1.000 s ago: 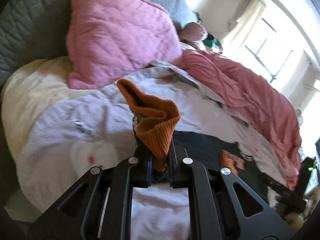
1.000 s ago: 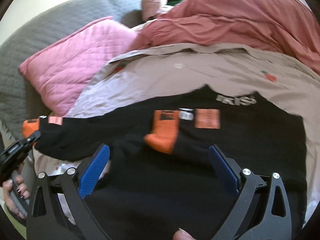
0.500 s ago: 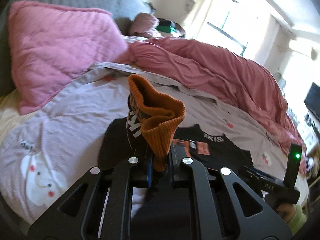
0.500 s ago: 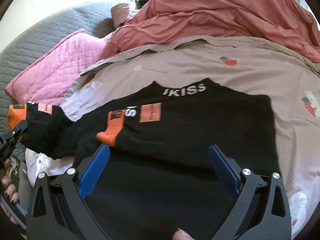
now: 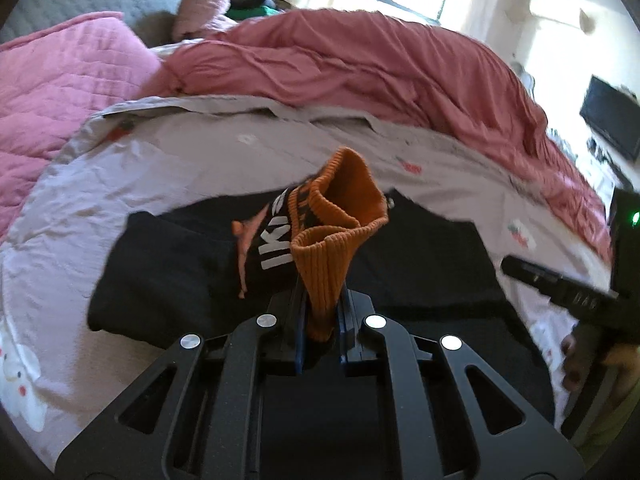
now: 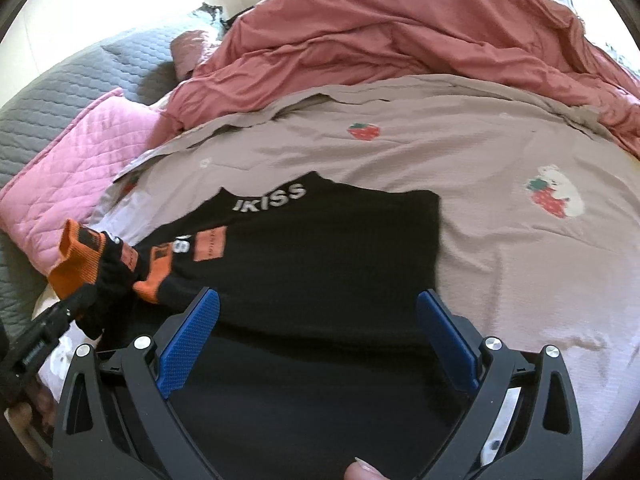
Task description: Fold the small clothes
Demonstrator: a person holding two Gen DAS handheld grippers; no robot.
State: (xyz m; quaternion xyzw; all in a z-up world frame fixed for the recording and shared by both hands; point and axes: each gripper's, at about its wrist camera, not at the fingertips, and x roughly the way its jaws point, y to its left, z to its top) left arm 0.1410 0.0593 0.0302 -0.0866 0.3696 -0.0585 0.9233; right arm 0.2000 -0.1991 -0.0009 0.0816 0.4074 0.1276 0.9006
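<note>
Right gripper [image 6: 318, 334]: we see its two blue pads [image 6: 188, 338] standing wide apart, with nothing pressed between them; it hangs over the black sweater [image 6: 320, 248].
Sweater: it lies flat on the pale sheet [image 6: 500, 248], with white letters "IKISS" at the neck.
Orange cuff [image 6: 76, 264]: it is lifted at the left edge, held by the left gripper [image 6: 76, 304].
Other sleeve: we see it folded across the body.
Behind: a red duvet [image 6: 400, 32] and a pink pillow [image 6: 68, 160].
</note>
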